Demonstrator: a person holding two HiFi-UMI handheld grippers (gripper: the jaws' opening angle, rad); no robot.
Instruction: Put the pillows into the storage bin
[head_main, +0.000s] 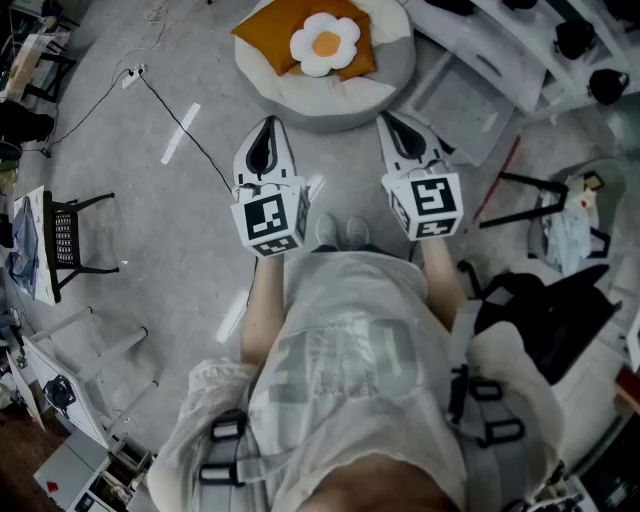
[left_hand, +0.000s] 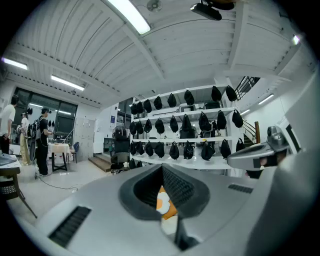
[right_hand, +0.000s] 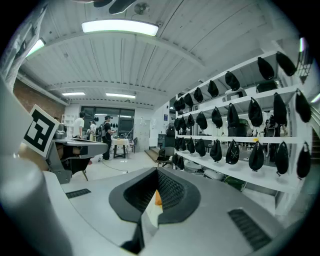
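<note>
Left gripper (head_main: 268, 124), right gripper (head_main: 386, 120) closed, empty. Plush flower pillow (head_main: 324, 44) in round, seemingly fabric bin (head_main: 392, 78).

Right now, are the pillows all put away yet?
It looks done, or nearly. The orange square pillow and the white flower-shaped pillow with a yellow middle lie piled on a cream cushion in the round grey fabric bin. In hand: nothing. The left tongs and the right tongs are shut and empty, short of the bin. Left to do: I spot no loose pillow elsewhere.

Head view looks steeply down — level gripper views share its pillows (head_main: 278, 30).
</note>
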